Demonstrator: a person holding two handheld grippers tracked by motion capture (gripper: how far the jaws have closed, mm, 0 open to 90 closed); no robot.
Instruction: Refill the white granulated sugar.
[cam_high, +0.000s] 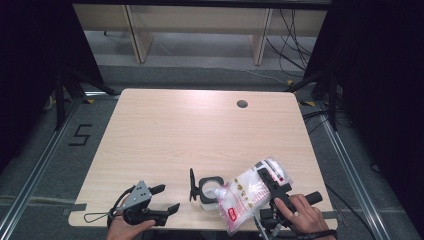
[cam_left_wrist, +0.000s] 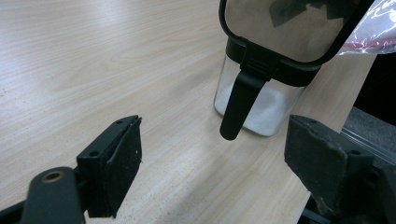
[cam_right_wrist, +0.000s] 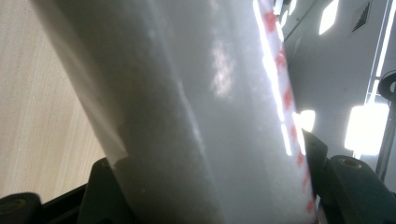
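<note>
I operate two hand-held grippers at a light wood-grain table, and the work in hand is refilling a container from a bag. The right gripper is clamped on a clear plastic bag with red print, filled with white granules; in the right gripper view the bag sits between both black jaws, which press its sides. I hold the bag tilted, its lower end pointing toward 8 o'clock over the table's near edge and its upper end toward 2 o'clock. The small square clear jar with a black rim stands upright just beside the bag, at its 9 o'clock side, near the table's front edge. The jar's hinged black-framed lid stands open at the jar's 9 o'clock side. In the left gripper view the jar already holds a layer of white granules at the bottom, so I judge filling is partly done. The left gripper rests at the jar's 8 o'clock, apart from it, jaws spread and empty. Remaining, in my estimate: tip the rest in as needed, set the bag down, and close the lid. I cannot tell where the bag's opening lies.
</note>
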